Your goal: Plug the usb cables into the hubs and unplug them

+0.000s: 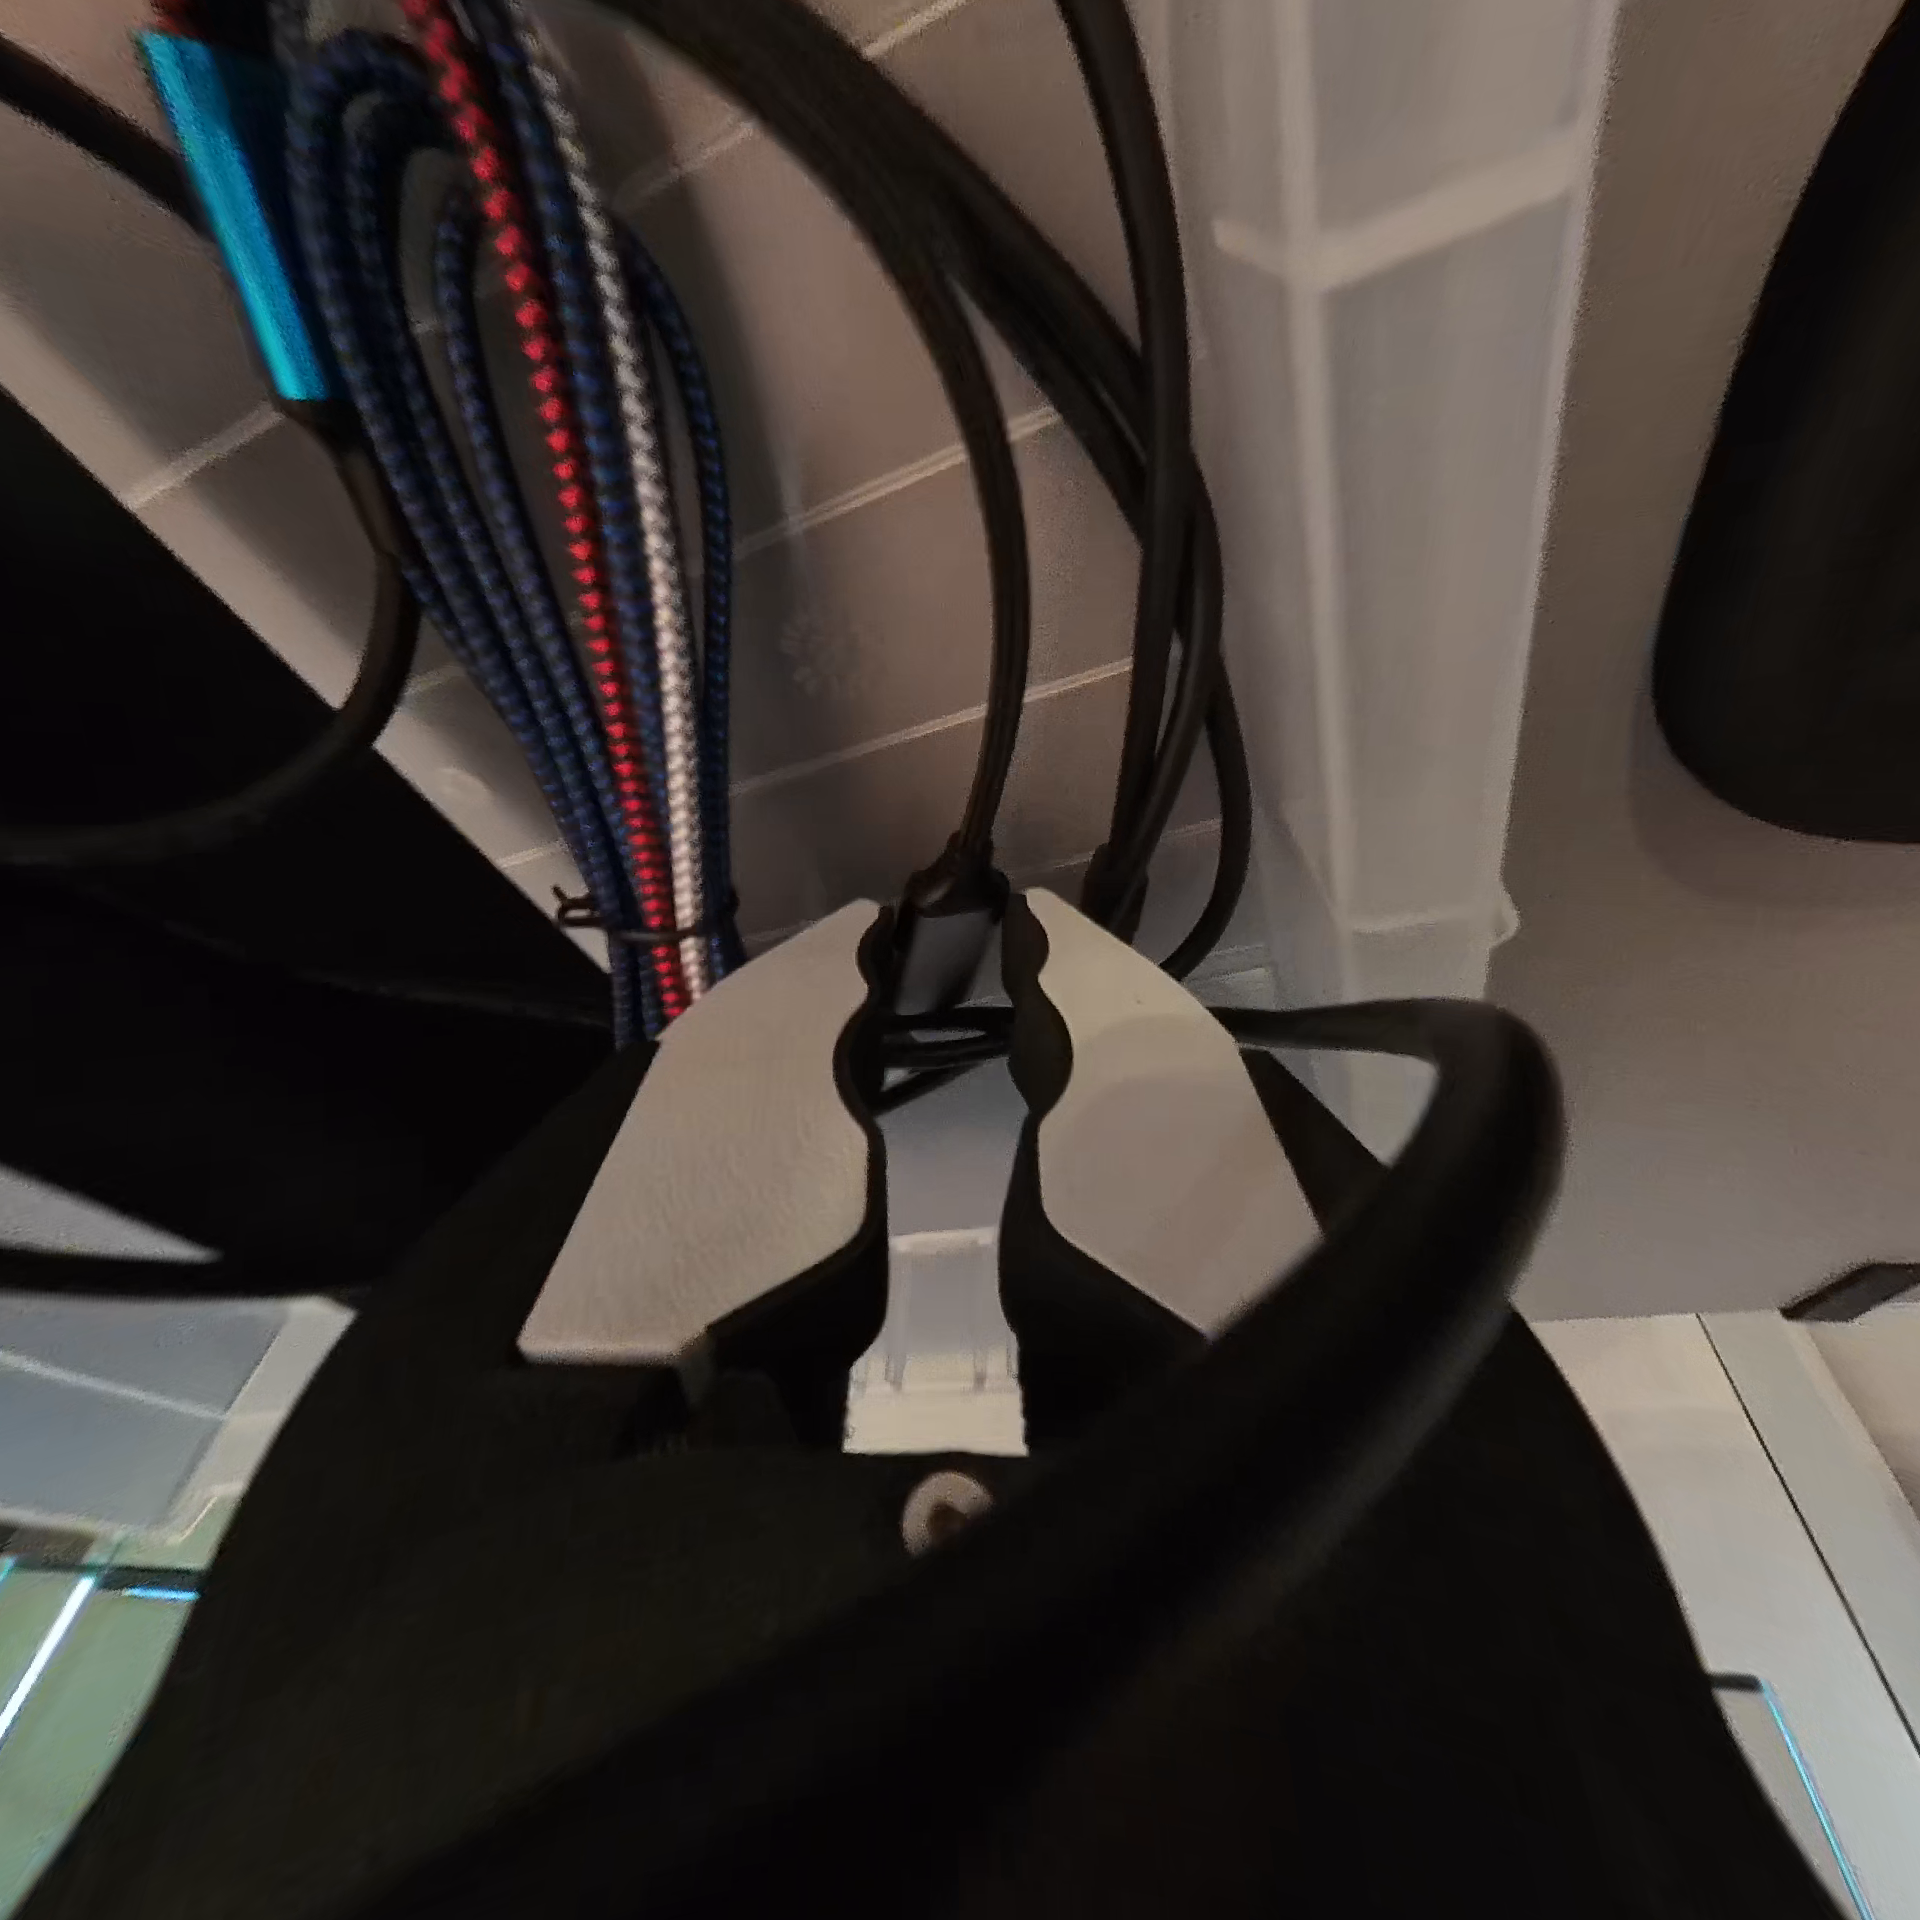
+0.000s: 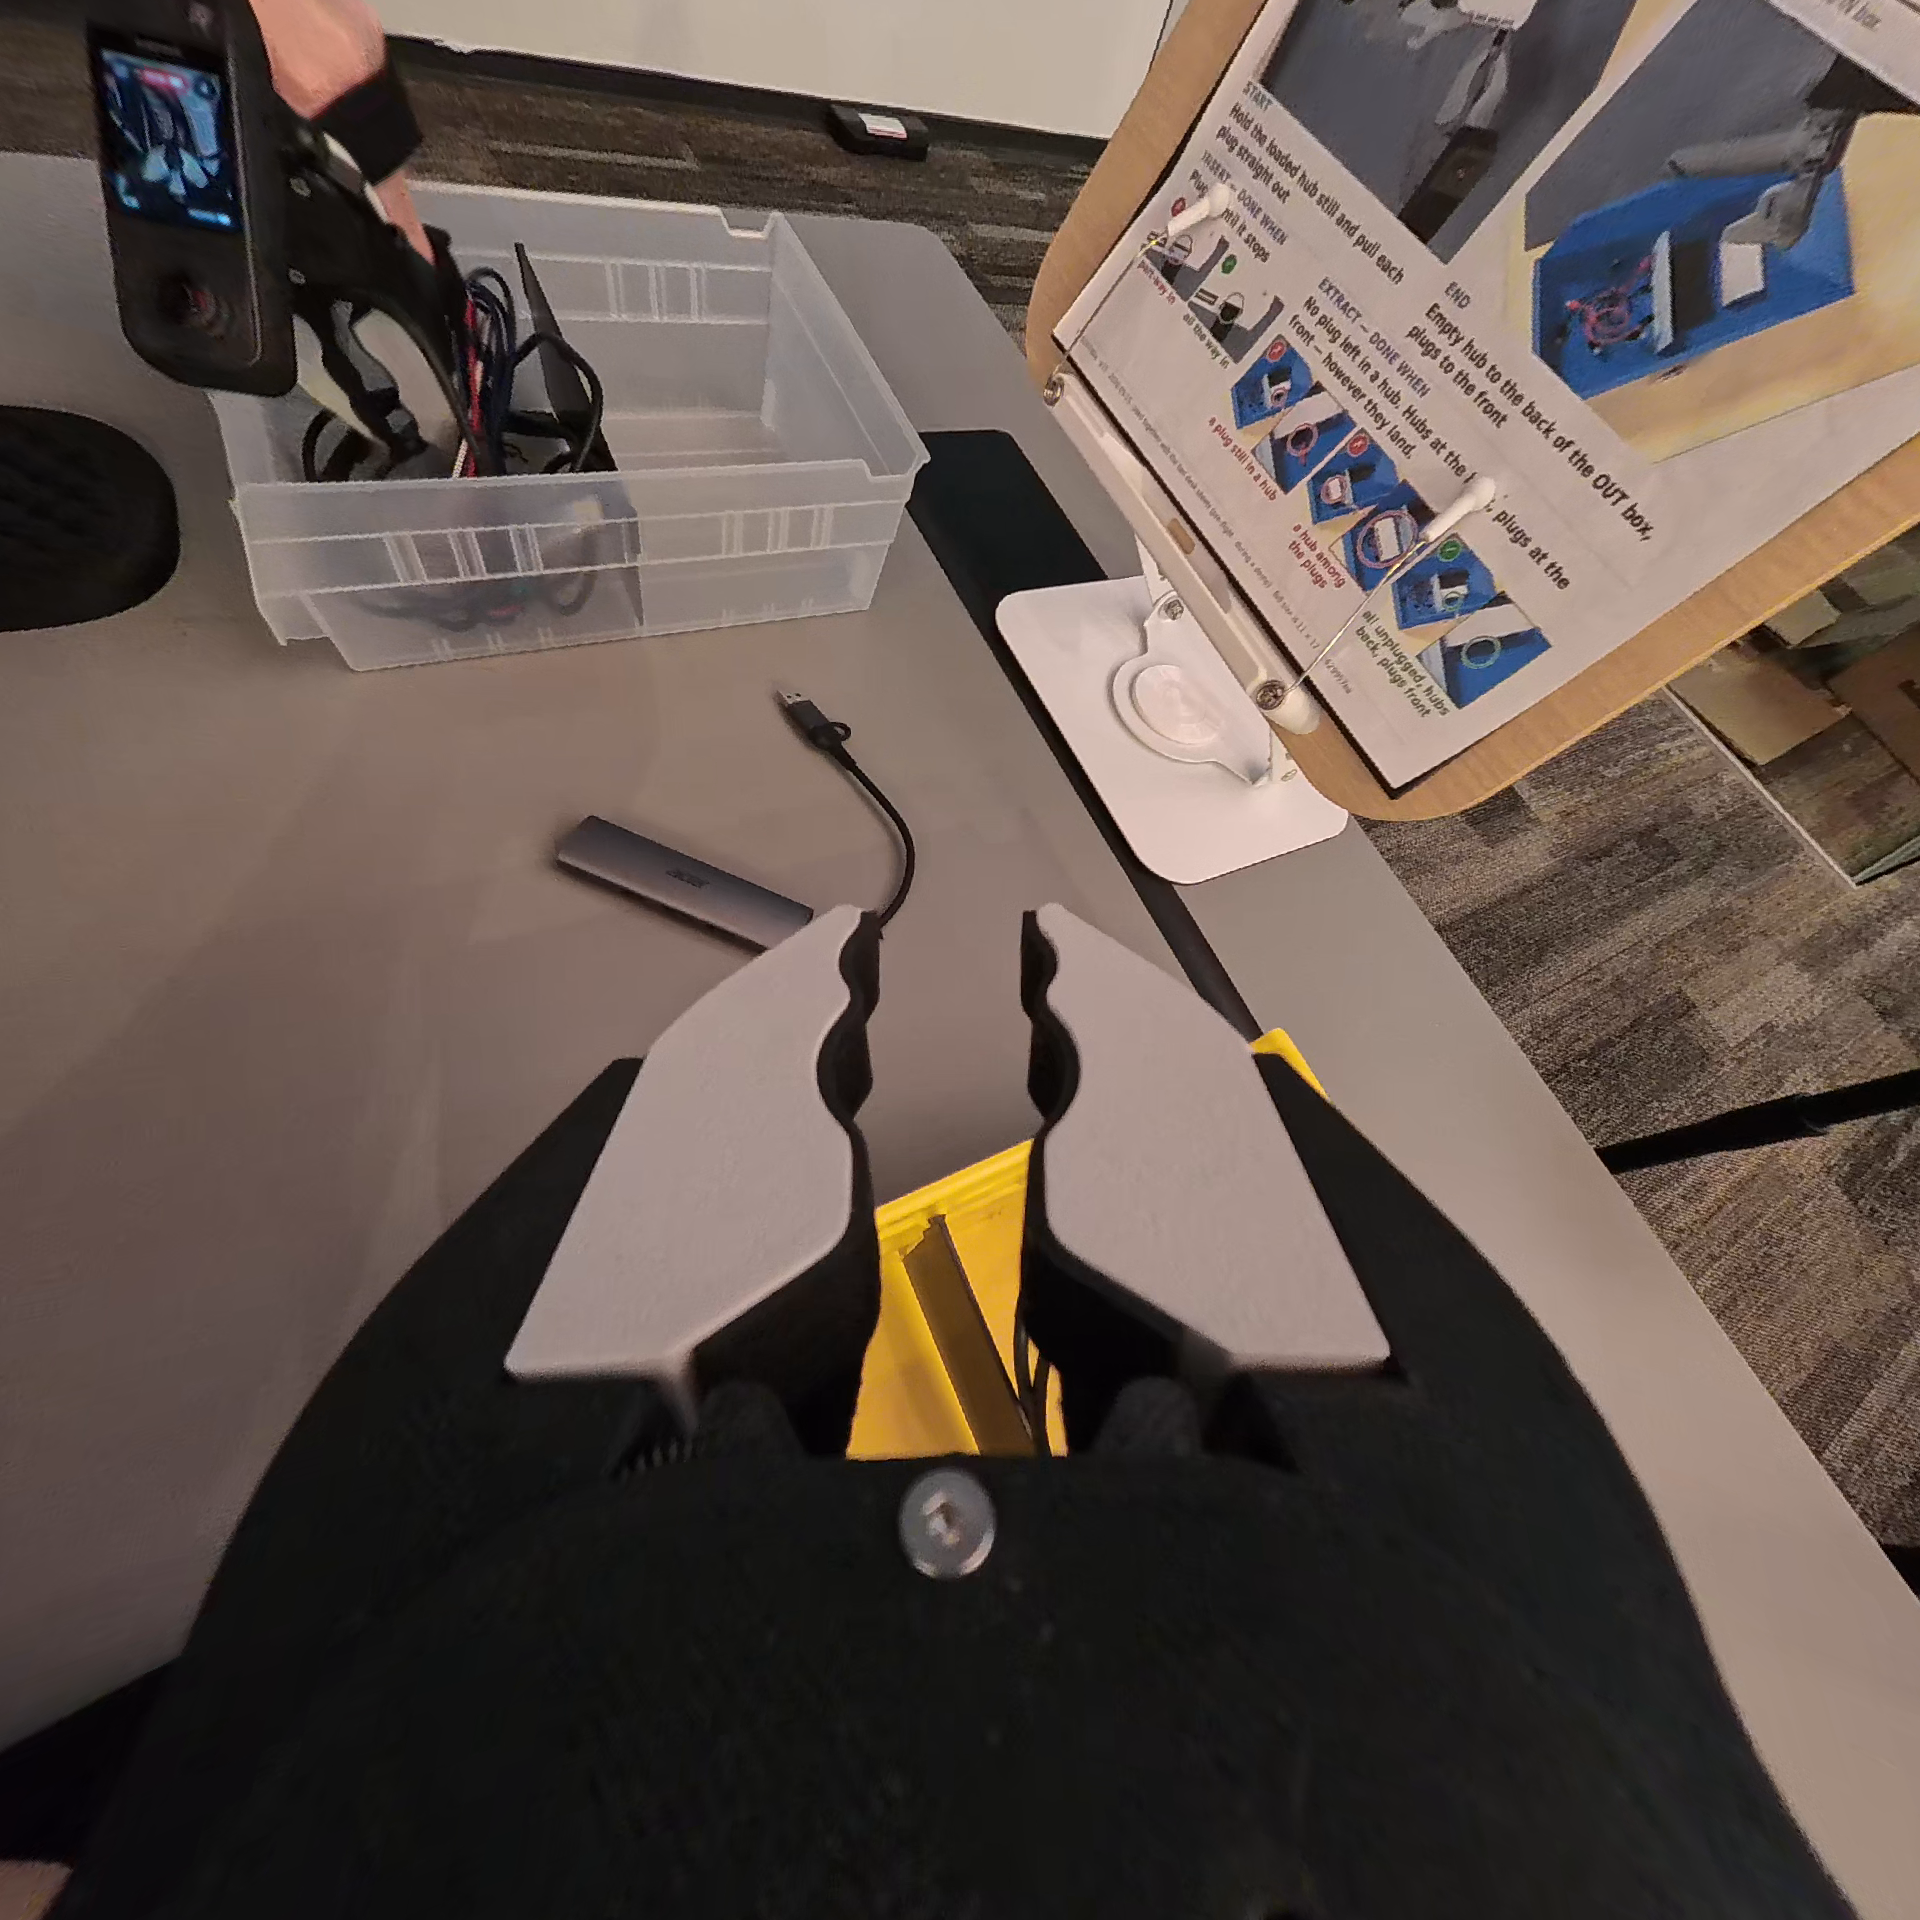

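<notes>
A grey table (image 2: 312,935) with a dark edge is seen over grey-brown patterned carpet (image 2: 1662,987). A pale wall (image 2: 727,42) with a dark baseboard is met by the carpet at the far side. A wooden board (image 2: 1558,748) carrying a printed sheet is held on a white stand (image 2: 1174,727) at the table's right edge

We see bare table (image 2: 312,935) open around the grey hub (image 2: 681,881), while braided cables (image 1: 582,582) and black cords (image 1: 1164,582) crowd the clear bin (image 2: 831,416).

Red-white braided cable (image 1: 582,499), perhaps blue-striped
</notes>
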The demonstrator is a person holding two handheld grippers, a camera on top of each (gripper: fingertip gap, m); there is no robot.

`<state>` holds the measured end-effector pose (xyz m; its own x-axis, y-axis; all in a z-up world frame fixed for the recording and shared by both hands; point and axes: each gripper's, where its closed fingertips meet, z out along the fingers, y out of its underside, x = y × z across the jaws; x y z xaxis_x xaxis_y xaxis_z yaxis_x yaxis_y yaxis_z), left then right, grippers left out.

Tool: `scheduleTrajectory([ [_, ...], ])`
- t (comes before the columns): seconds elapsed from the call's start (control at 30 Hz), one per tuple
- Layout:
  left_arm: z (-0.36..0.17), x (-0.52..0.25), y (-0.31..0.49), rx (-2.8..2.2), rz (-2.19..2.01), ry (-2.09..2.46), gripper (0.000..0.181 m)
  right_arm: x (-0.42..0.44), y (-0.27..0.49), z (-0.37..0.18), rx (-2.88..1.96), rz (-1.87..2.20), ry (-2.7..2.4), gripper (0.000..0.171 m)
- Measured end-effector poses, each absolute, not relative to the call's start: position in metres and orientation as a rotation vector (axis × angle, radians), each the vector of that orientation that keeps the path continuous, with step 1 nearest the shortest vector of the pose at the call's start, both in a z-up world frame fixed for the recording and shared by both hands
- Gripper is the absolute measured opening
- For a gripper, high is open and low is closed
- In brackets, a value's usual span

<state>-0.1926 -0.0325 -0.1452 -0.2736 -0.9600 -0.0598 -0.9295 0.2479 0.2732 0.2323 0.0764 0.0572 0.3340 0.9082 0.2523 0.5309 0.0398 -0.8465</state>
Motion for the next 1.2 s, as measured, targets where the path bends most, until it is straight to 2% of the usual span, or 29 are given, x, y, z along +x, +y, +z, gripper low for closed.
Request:
scheduleTrajectory([
  [0.37,-0.078,-0.202,-0.029,1.805,-0.616,-2.146,0.019,0.231,0.068,0.064,-1.583,0.508,-1.34,0.026],
  [0.87,0.005,-0.277,-0.081,1.81,-0.901,-1.747,0.019,0.205,0.051,0.059,-1.534,0.562,-1.448,0.026],
  [1.2,0.069,-0.248,-0.089,1.881,-1.032,-1.715,0.019,0.179,0.034,0.056,-1.467,0.65,-1.537,0.026],
])
